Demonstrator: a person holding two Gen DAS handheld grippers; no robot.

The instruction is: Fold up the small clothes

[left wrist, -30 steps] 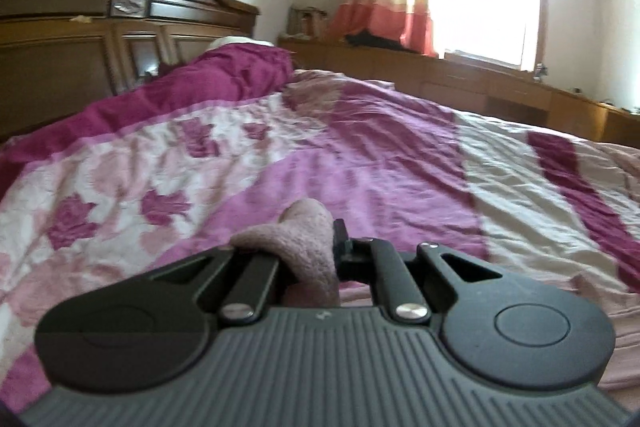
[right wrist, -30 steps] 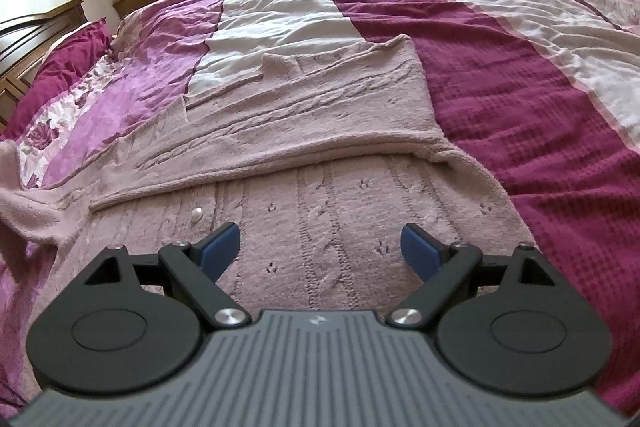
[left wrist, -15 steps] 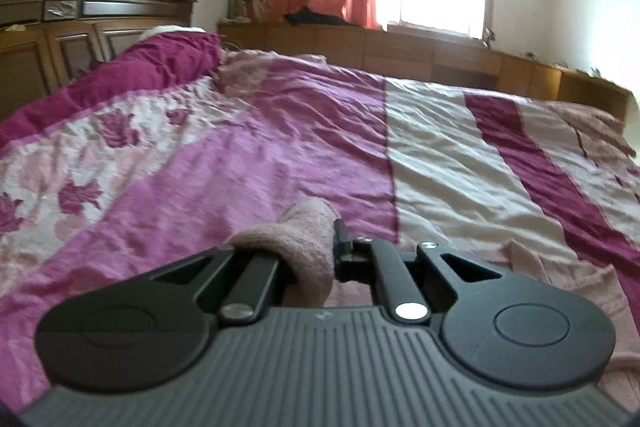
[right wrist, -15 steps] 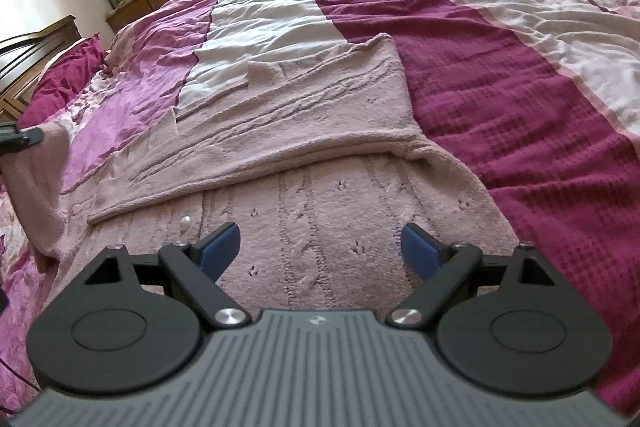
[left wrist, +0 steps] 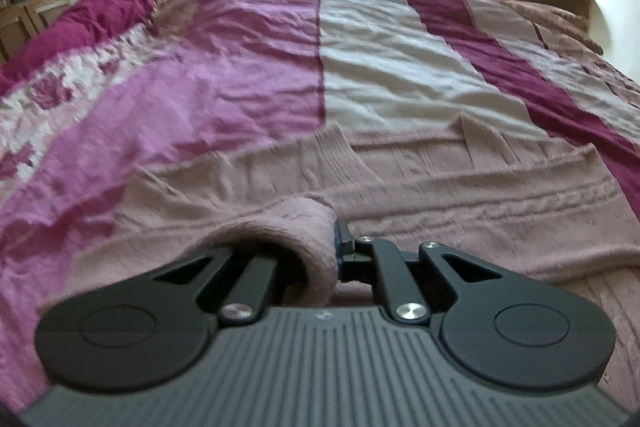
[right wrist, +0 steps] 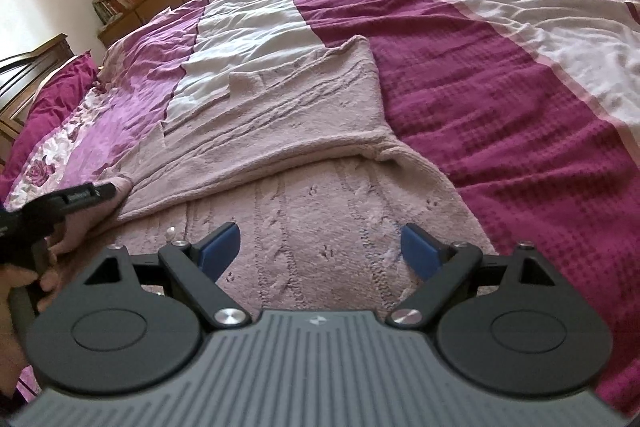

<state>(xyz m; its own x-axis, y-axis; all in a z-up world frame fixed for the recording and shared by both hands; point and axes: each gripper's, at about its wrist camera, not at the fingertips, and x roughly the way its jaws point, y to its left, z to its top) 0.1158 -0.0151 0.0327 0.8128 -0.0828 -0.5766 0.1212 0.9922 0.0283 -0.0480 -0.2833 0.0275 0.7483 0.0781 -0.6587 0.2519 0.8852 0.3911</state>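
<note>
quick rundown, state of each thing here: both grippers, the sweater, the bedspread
left gripper: shut on a fold of the sweater
right gripper: open, nothing between its blue pads, above the sweater
pink knit sweater: on the bed, partly folded, one layer lying across the body
bedspread: spread out, wrinkled

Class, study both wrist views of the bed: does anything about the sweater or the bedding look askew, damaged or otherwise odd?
Nothing looks damaged. The pink knitted sweater lies half folded on the striped bedspread. One end is curled over, pinched in the left hand-held gripper. The fold's edge runs slightly slanted. The right hand-held gripper hovers open over the knit.
</note>
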